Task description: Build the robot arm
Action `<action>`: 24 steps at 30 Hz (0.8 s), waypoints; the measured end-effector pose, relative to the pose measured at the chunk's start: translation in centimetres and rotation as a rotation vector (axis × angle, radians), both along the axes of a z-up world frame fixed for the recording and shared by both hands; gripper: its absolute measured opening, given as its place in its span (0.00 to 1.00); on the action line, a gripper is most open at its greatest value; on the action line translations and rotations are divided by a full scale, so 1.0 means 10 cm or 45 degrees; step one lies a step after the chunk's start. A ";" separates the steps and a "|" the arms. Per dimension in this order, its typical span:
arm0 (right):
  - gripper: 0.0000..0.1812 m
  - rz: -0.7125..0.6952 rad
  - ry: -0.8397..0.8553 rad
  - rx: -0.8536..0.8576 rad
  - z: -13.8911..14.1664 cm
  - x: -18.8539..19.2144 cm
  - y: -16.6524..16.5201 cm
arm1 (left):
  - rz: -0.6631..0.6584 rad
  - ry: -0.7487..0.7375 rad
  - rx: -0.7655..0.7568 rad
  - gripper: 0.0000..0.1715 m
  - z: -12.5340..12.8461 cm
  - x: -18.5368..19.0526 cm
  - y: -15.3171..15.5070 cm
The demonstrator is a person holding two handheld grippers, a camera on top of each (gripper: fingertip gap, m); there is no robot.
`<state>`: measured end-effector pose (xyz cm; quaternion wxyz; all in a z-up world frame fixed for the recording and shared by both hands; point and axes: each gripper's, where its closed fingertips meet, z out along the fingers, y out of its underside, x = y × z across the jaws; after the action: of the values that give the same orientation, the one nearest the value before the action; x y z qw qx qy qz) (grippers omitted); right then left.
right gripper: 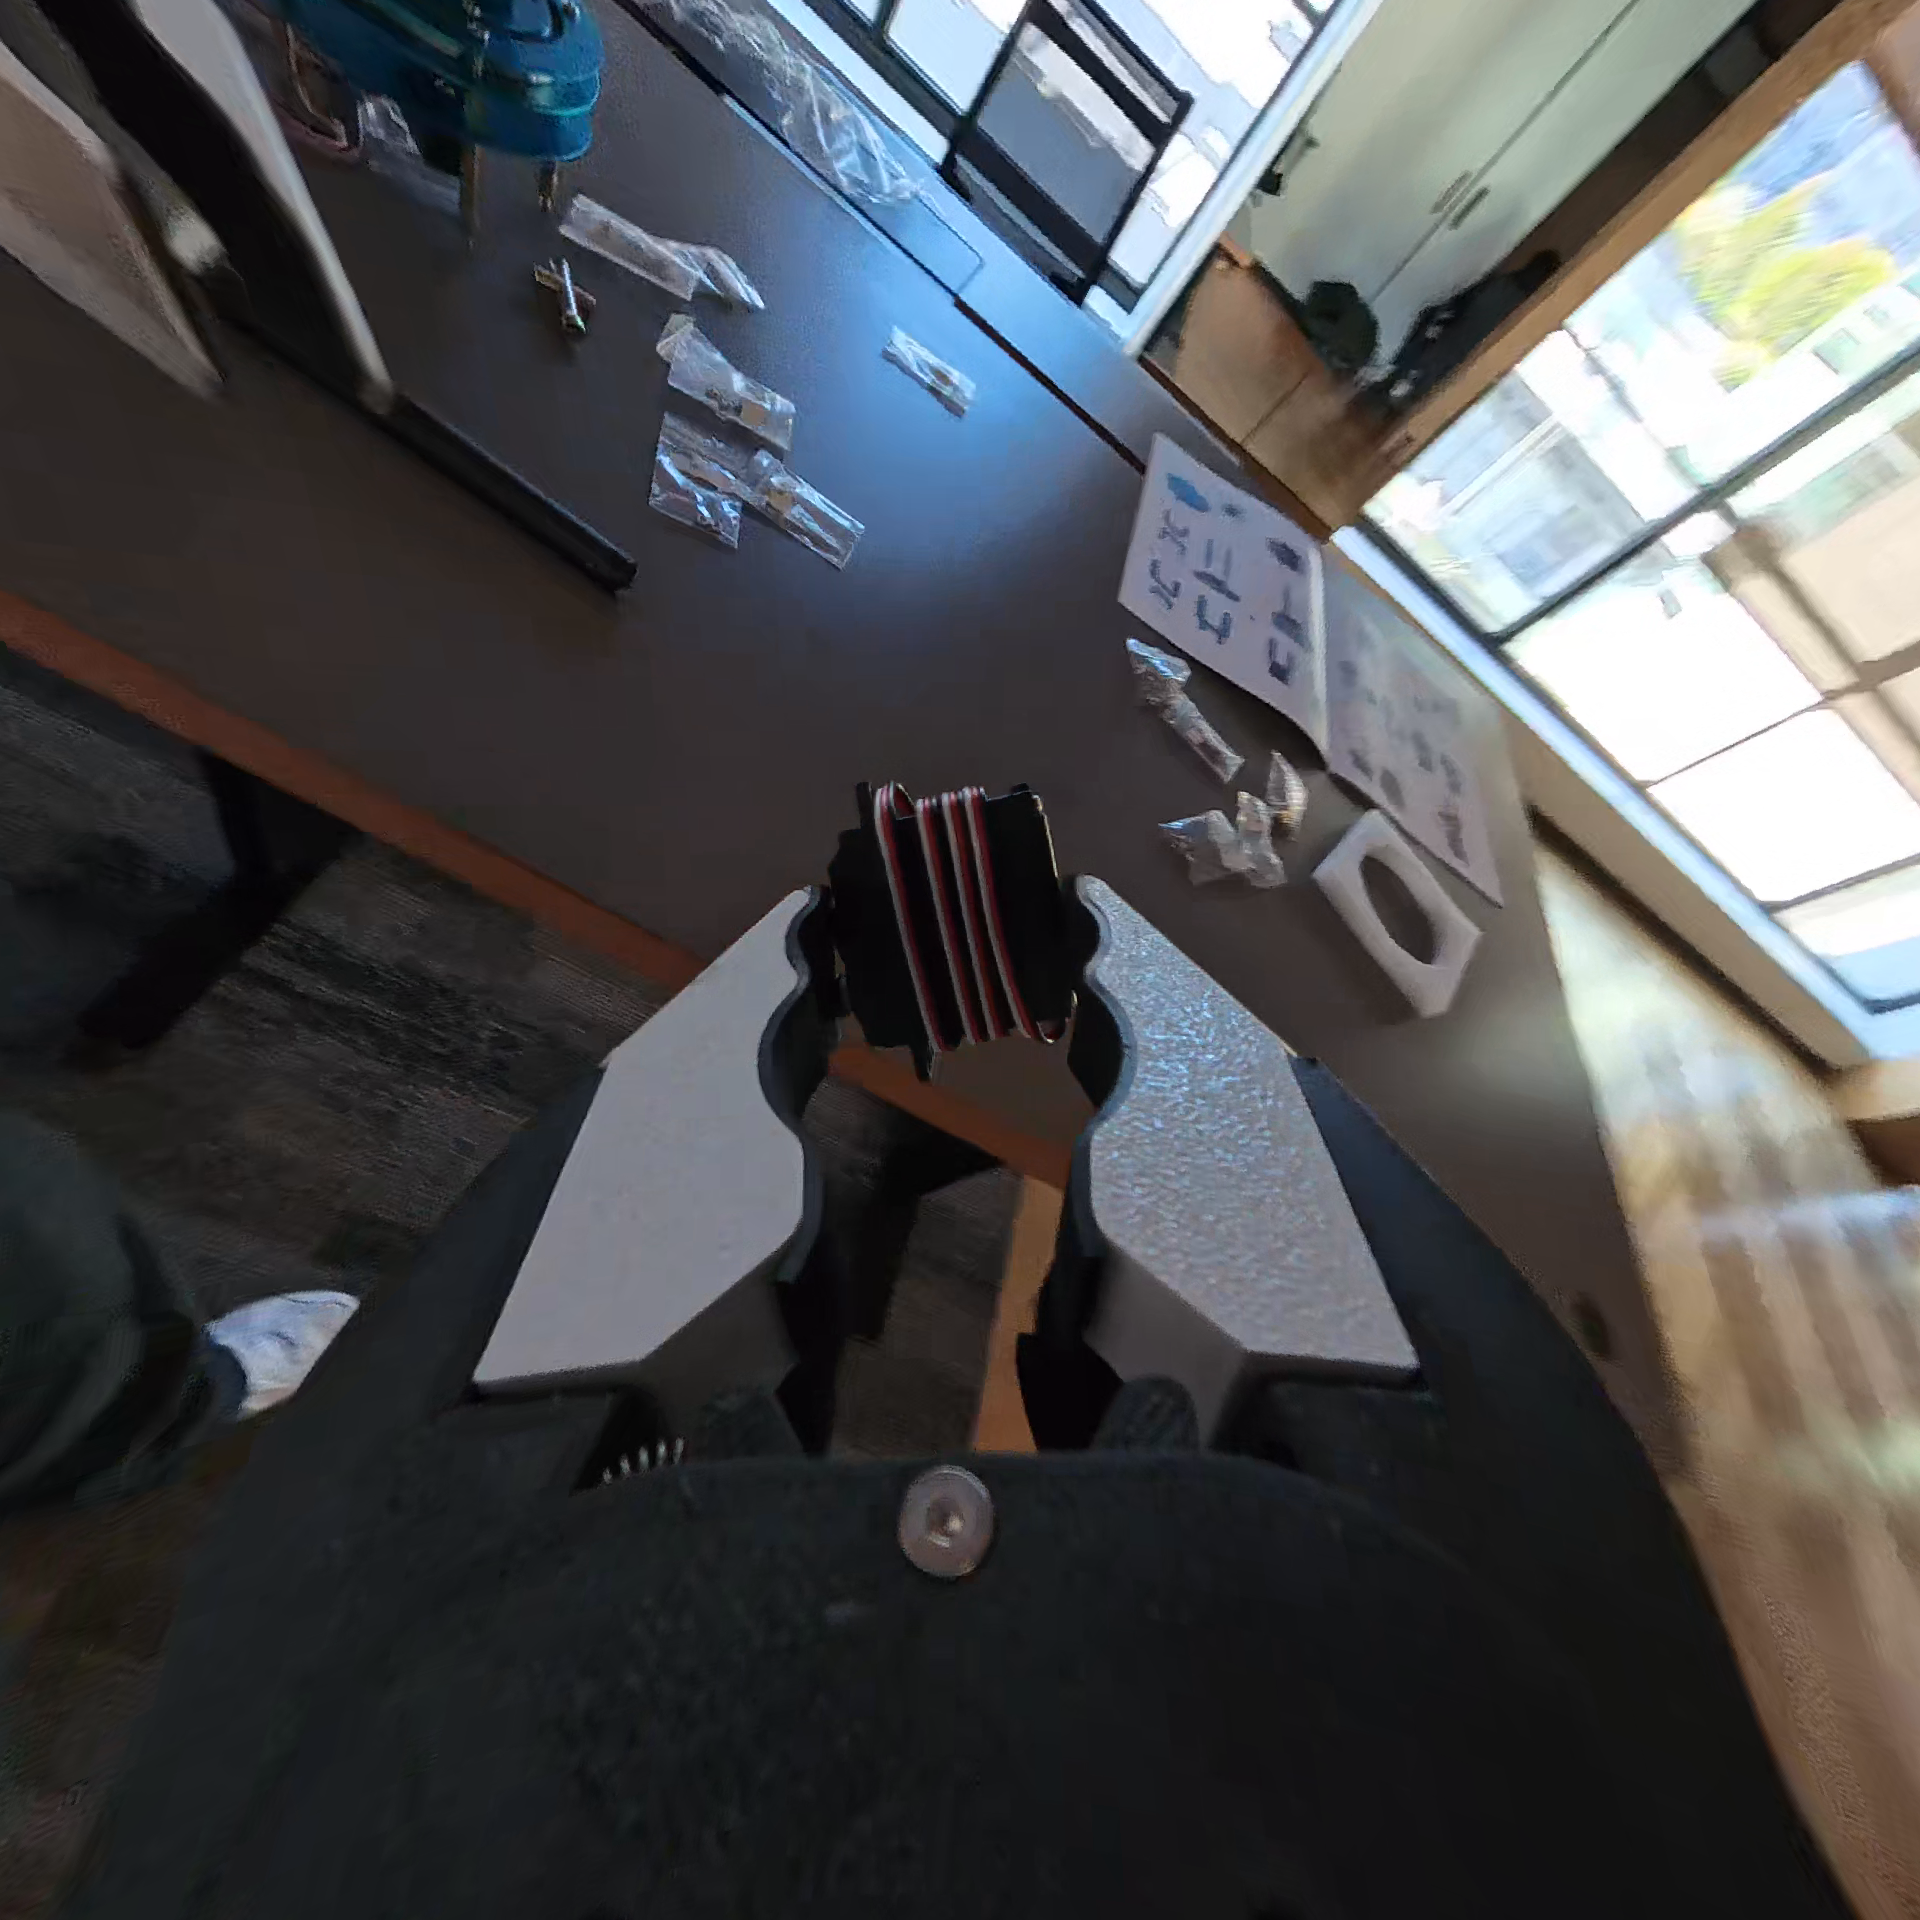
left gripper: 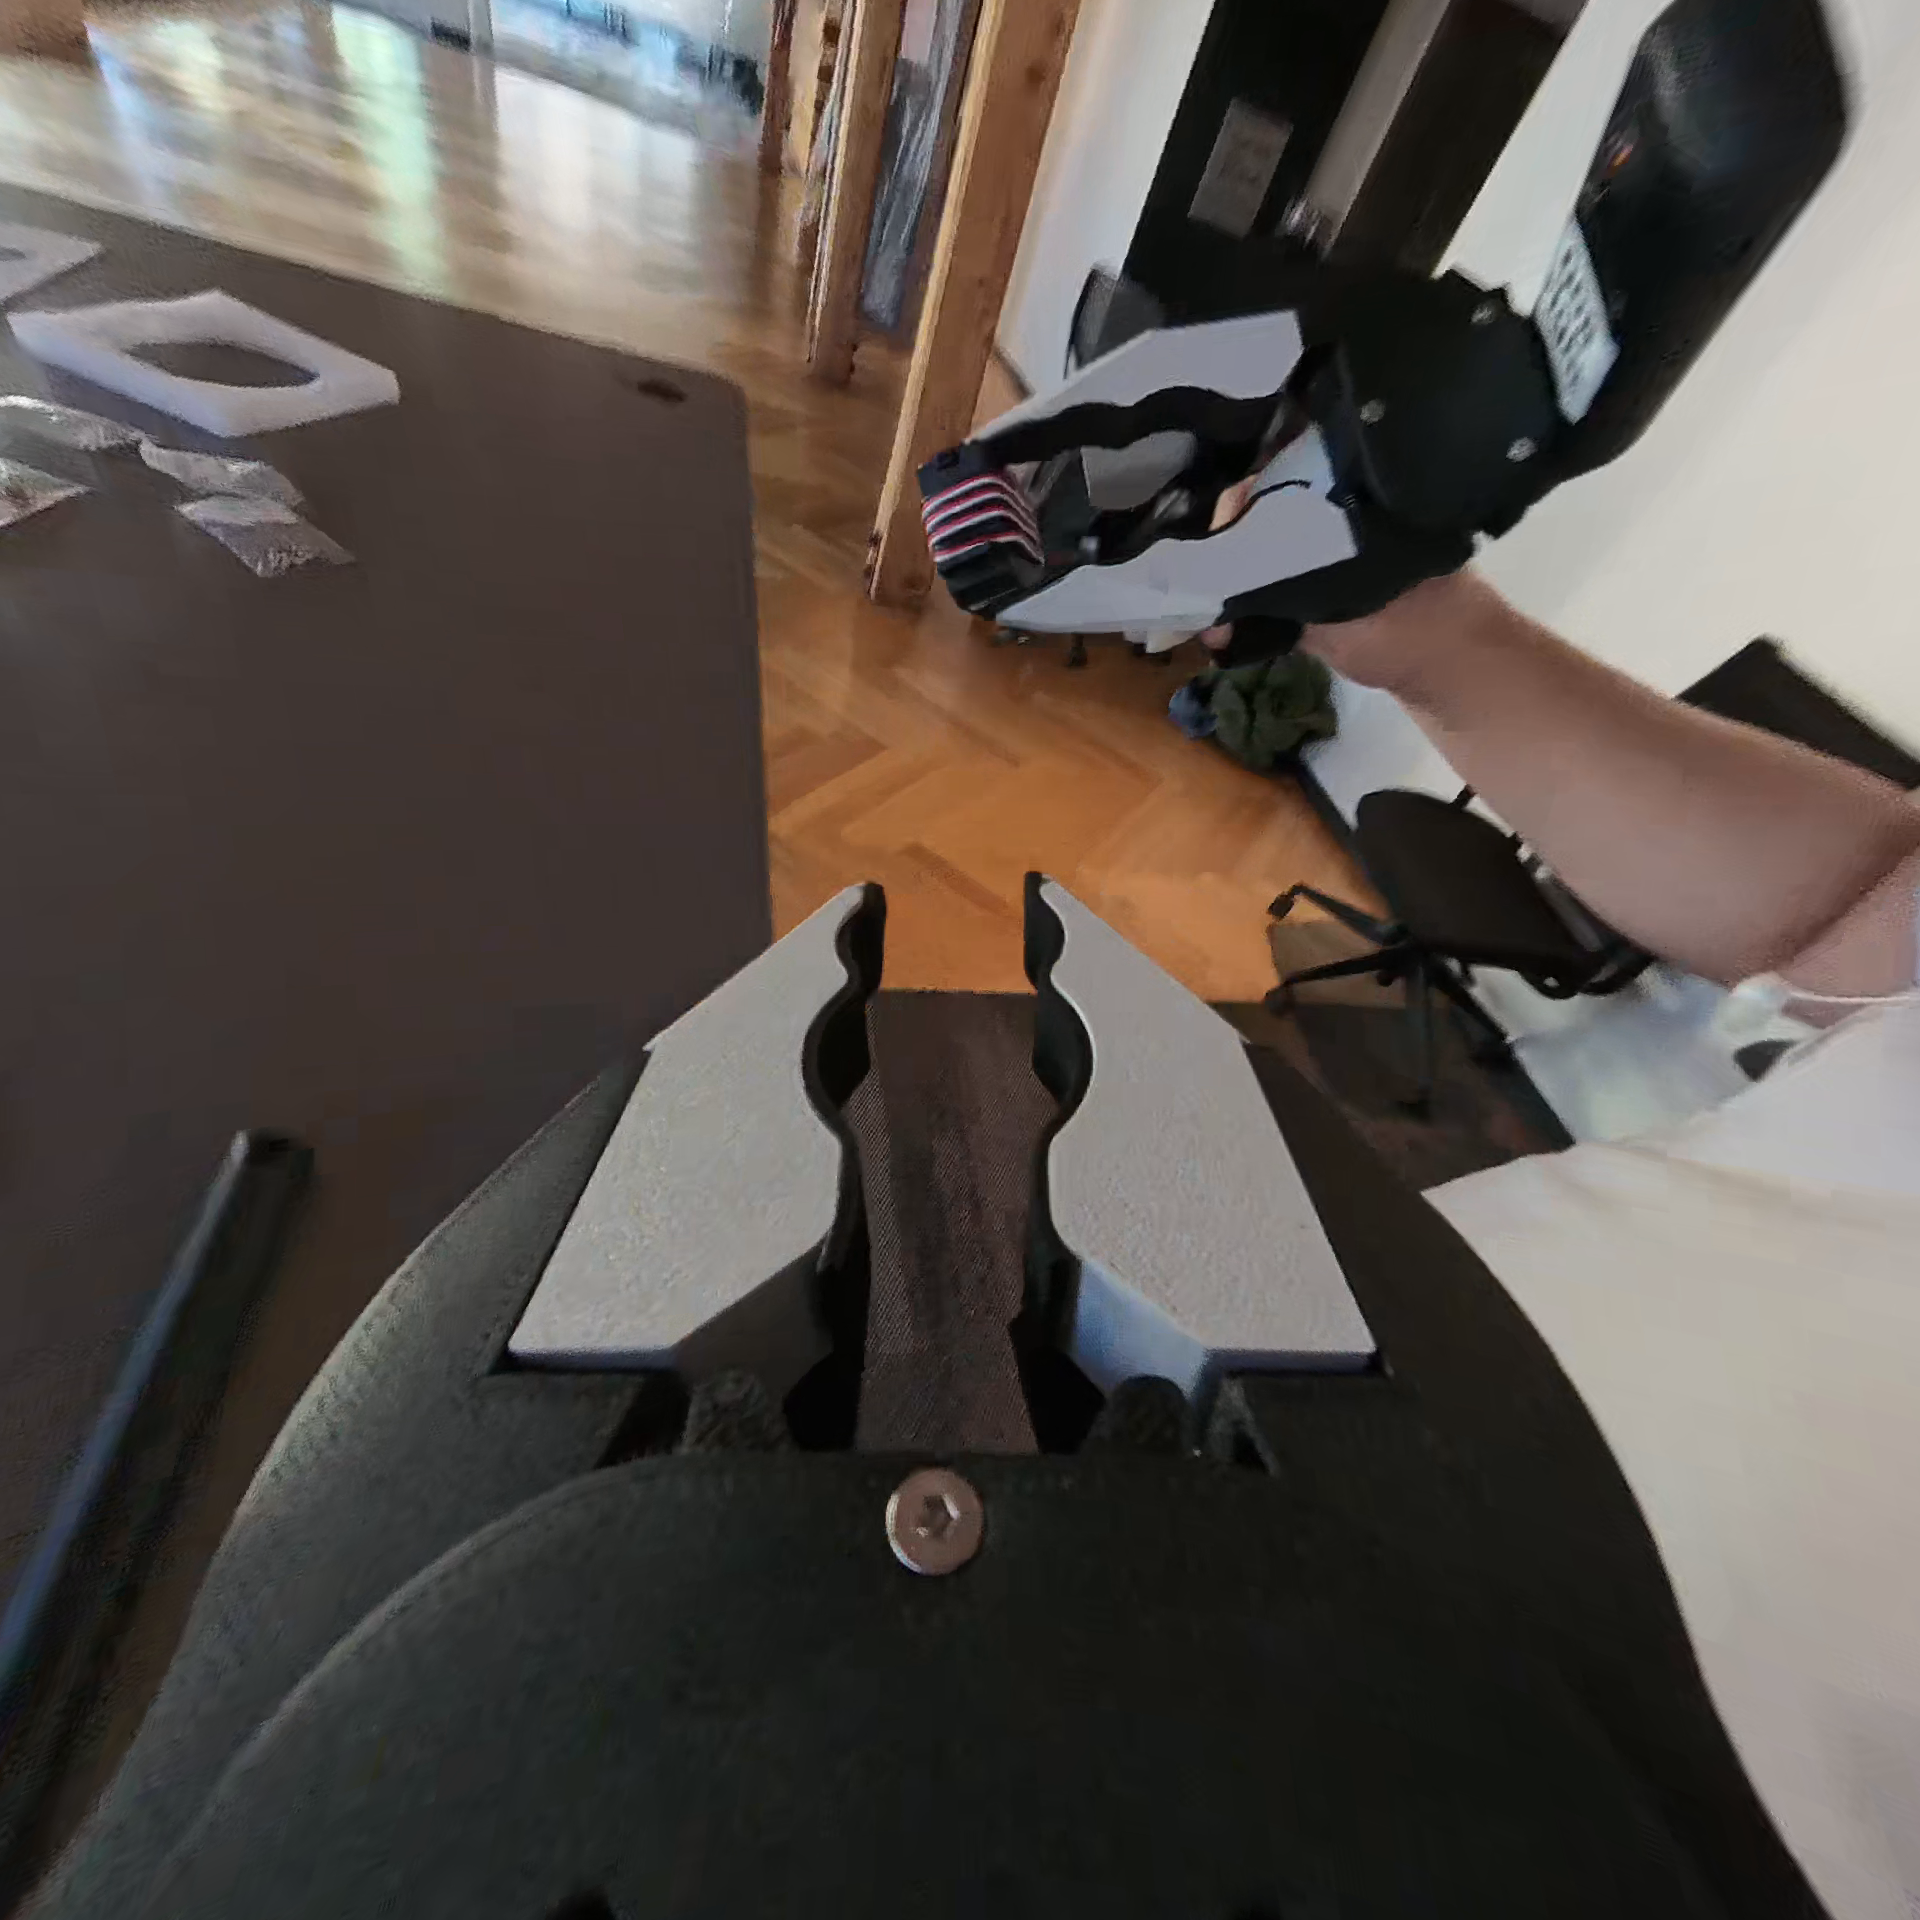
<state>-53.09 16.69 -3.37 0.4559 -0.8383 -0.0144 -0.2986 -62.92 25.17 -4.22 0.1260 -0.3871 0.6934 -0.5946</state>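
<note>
Right gripper (right gripper: 951, 935) clamped on a small black block wound with red, white and black wire (right gripper: 951, 914), jaws closed against its sides, held in the air above the near edge of the dark bench (right gripper: 727, 665). Left gripper (left gripper: 954, 935) carried nothing, jaws parted with a clear gap, hanging past the bench corner over the wooden floor (left gripper: 987, 769).

Seen only from the right wrist: printed sheets (right gripper: 1226, 582) by the window, clear plastic bags (right gripper: 727, 457) holding small parts too tiny to tell, crumpled foil packets (right gripper: 1216, 831), a blue object (right gripper: 499, 73) at the far end. Seen only from the left wrist: the right gripper from outside, gripped by a bare forearm (left gripper: 1610, 769), an office chair (left gripper: 1475, 904), a wooden post (left gripper: 966, 301). Shown in both: a white foam frame (right gripper: 1397, 925) lying flat, its middle cut-out holding nothing.
</note>
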 end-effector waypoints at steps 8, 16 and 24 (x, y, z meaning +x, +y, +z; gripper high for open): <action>0.25 0.224 0.210 0.007 -0.39 1.25 0.23 | 0.101 0.060 0.028 0.20 -0.20 1.50 -0.17; 0.19 0.746 0.383 0.054 -0.56 2.20 0.34 | 0.424 0.176 -0.271 0.25 -0.28 2.87 -0.24; 0.00 1.023 0.635 -0.109 -0.81 3.10 0.16 | 0.665 0.271 -0.150 0.22 -0.66 3.53 -0.44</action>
<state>-22.09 18.26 -11.44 0.4900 -0.8304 -0.2401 0.1126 -27.60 20.73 -10.87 0.1788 -0.6196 0.5437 -0.5371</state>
